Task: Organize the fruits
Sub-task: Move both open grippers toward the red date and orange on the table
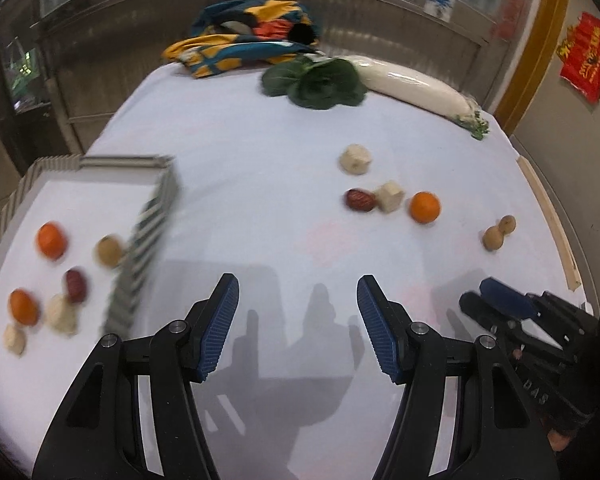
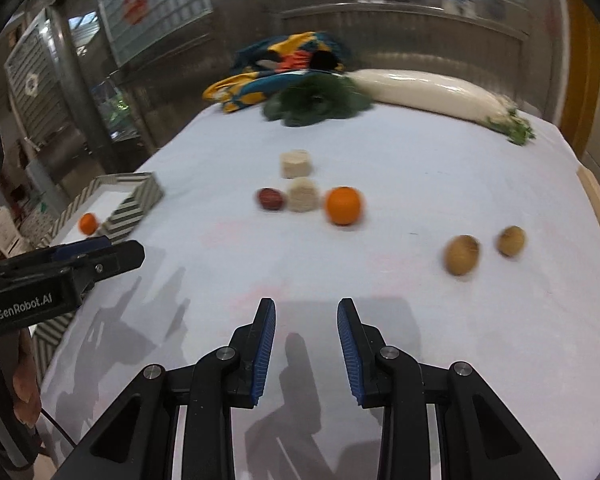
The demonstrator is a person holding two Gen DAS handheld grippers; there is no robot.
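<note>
— How many oranges do you count?
— Three: two in the striped tray (image 1: 148, 216), at (image 1: 51, 240) and (image 1: 23, 306), and one orange (image 1: 425, 207) out on the tabletop (image 1: 260, 184).
— Red dates?
— Two, one in the tray (image 1: 75, 285) and one loose (image 1: 360, 200).
— The small brown round fruits?
— Three: one in the tray (image 1: 109, 250), two loose (image 1: 493, 237) and (image 1: 507, 224).
— Pale cut chunks?
— Four, two in the tray (image 1: 62, 314), (image 1: 14, 338), two outside it (image 1: 355, 159), (image 1: 389, 196).
— Anything else?
— One white radish (image 1: 412, 84), one leafy green (image 1: 320, 82).
</note>
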